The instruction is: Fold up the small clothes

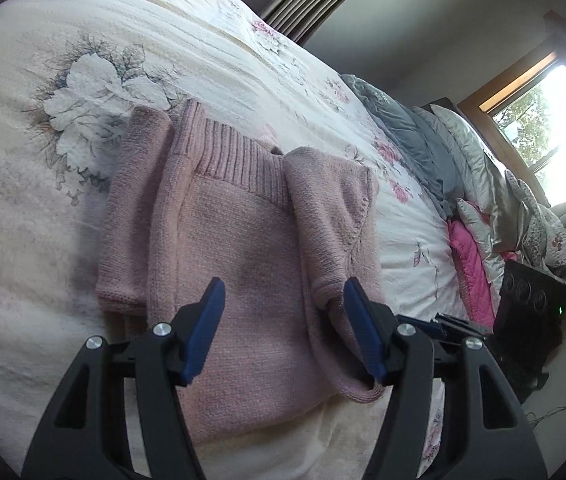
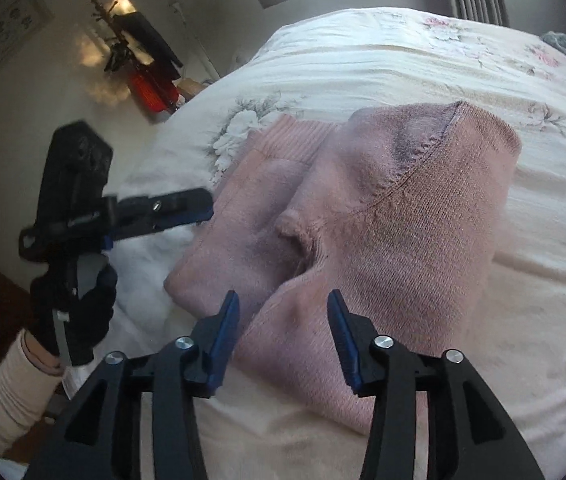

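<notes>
Both grippers stand spread and grip nothing: the left gripper (image 1: 283,292) hangs over the pink sweater (image 1: 239,236), the right gripper (image 2: 283,304) over its near sleeve (image 2: 307,344). This sweater lies on the floral bedspread (image 1: 23,208), sleeves folded inward. Its lower hem is cut off behind the left gripper's frame. A gloved hand (image 2: 83,312) holds the left tool, blurred.

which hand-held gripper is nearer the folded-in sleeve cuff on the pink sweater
Left. The left hand-held gripper is open with one finger right beside the sleeve cuff. The right hand-held gripper is open over the sweater hem, farther off.
</notes>
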`<state>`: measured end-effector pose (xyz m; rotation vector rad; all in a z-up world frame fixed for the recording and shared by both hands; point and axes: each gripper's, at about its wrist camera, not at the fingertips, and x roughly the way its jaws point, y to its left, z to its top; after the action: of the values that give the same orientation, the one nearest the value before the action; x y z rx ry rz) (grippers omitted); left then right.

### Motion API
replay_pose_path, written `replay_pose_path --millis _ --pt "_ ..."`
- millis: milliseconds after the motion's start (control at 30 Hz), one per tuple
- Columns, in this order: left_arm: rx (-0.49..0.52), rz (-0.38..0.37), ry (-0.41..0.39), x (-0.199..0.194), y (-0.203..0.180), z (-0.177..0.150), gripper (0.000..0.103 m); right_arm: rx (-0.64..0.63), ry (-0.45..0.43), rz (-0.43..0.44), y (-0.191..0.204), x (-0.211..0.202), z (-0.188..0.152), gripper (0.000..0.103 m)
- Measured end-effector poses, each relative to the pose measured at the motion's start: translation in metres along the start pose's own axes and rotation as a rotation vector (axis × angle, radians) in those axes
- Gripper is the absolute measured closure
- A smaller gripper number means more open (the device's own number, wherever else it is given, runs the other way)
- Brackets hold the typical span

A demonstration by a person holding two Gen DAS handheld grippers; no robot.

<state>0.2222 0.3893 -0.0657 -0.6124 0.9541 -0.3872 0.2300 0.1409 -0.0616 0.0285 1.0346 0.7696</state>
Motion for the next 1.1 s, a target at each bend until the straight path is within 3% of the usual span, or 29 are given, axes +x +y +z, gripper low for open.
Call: replay_pose_path --millis 67,167,233,333,367,400,500,633,733,1033,1067,1100 --pt "-0.01 -0.009 0.019 0.006 -0.003 0.001 0.042 -0.078 0.004 -0.03 0.015 0.0 -0.011 0.036" --pt "-0.027 -0.021 0.05 0.017 -0.006 0.003 0.041 -0.208 0.029 -0.153 0.037 0.014 -0.026 0.035" --pt "-0.043 -0.032 0.08 0.027 -0.008 0.003 0.04 -0.242 0.04 -0.182 0.042 0.026 -0.029 0.035" --pt "-0.069 -0.05 0.111 0.039 -0.008 0.002 0.04 -0.291 0.064 -0.3 0.04 0.046 -0.031 0.04" --pt "-0.079 -0.055 0.122 0.043 -0.008 0.002 0.039 -0.303 0.071 -0.316 0.038 0.05 -0.032 0.052" --pt "-0.089 -0.059 0.133 0.048 -0.007 0.002 0.039 -0.304 0.075 -0.312 0.035 0.054 -0.033 0.065" --pt "-0.131 -0.077 0.154 0.061 -0.002 0.002 0.039 -0.26 0.046 -0.283 0.023 0.049 -0.029 0.091" --pt "-0.202 -0.136 0.146 0.076 0.006 0.005 0.039 -0.14 -0.046 -0.144 0.001 0.013 -0.023 0.092" --pt "-0.255 -0.207 0.128 0.089 0.005 0.012 0.039 -0.113 -0.076 -0.106 -0.009 -0.005 -0.023 0.092" --pt "-0.285 -0.261 0.184 0.14 -0.015 0.04 0.038 -0.044 -0.137 -0.01 -0.028 -0.029 -0.028 0.092" --pt "-0.289 -0.271 0.186 0.143 -0.015 0.044 0.042 -0.043 -0.14 -0.008 -0.029 -0.031 -0.028 0.092" --pt "-0.29 -0.285 0.19 0.146 -0.018 0.047 0.061 -0.042 -0.143 -0.007 -0.029 -0.032 -0.027 0.092"
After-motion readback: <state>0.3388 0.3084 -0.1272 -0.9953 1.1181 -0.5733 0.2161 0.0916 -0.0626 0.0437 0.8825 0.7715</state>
